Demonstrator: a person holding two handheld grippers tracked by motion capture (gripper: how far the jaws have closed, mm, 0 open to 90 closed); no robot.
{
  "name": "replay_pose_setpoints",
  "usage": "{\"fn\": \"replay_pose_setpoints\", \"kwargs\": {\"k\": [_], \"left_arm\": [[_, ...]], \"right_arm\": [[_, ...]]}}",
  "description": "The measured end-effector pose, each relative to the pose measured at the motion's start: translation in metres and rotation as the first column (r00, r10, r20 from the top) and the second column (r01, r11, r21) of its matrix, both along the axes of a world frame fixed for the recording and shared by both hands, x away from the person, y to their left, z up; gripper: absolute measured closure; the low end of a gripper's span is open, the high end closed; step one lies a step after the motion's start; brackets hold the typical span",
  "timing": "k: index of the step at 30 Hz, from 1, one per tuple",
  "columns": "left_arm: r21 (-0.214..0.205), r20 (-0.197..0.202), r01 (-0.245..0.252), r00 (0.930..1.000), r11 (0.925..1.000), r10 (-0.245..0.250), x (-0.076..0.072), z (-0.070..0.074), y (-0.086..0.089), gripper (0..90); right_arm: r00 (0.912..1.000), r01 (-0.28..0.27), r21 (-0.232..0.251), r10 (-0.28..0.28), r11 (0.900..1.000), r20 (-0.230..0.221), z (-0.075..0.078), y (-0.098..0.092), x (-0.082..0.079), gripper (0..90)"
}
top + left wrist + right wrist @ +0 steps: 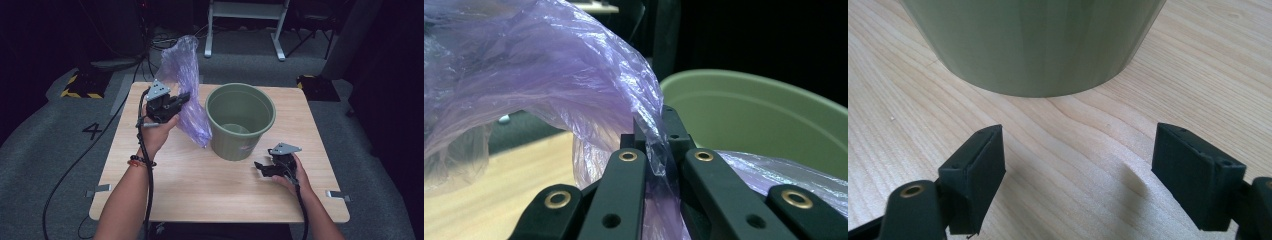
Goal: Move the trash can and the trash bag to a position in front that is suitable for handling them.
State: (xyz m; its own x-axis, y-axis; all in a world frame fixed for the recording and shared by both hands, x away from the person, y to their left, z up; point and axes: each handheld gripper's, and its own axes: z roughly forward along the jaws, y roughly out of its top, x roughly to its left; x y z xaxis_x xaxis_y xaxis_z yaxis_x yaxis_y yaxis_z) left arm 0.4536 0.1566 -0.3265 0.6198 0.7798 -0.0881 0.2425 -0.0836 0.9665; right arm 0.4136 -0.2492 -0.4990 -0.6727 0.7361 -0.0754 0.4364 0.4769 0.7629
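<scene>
Two hand-held grippers: the left hand-held gripper point(184, 98) pinches the purple bag point(186, 85) beside the green bucket point(240, 120); right hand-held gripper point(262, 167) gapes empty. Hold the pinch firm, spreading the bag's mouth over the rim.

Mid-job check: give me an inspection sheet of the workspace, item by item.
Surface: wooden table, bare around the work.
Job's things: purple plastic bag lifted beside the green bucket, which stands upright.
Clutter: nothing seen.
Grippers: left gripper shut on the bag; right gripper open, low by the bucket's base, holding nothing.
Cables: a black cable trails along the left forearm; more on the floor.
Surroundings: grey carpet, dark room.
</scene>
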Motion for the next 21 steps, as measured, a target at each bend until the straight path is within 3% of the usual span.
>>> {"fn": "replay_pose_setpoints", "kwargs": {"k": [9, 18, 21], "left_arm": [[0.013, 0.074, 0.009, 0.9972, 0.9999, -0.009, 0.000, 0.017, -0.026, 89.1], [0.016, 0.100, -0.011, 0.9949, 0.9998, 0.009, 0.008, 0.021, -0.047, 89.1], [0.025, 0.110, -0.018, 0.9939, 0.9995, 0.015, 0.011, 0.023, -0.055, 89.1]], "right_arm": [[1.0000, 0.000, 0.001, 0.000, 1.0000, -0.005, 0.000, 0.000, 0.000, 21.5], [1.0000, 0.009, 0.035, -0.009, 0.9994, -0.002, 0.004, -0.006, -0.001, 21.5], [0.9999, 0.004, 0.061, -0.005, 0.9981, 0.016, 0.013, -0.009, -0.004, 21.7]]}}
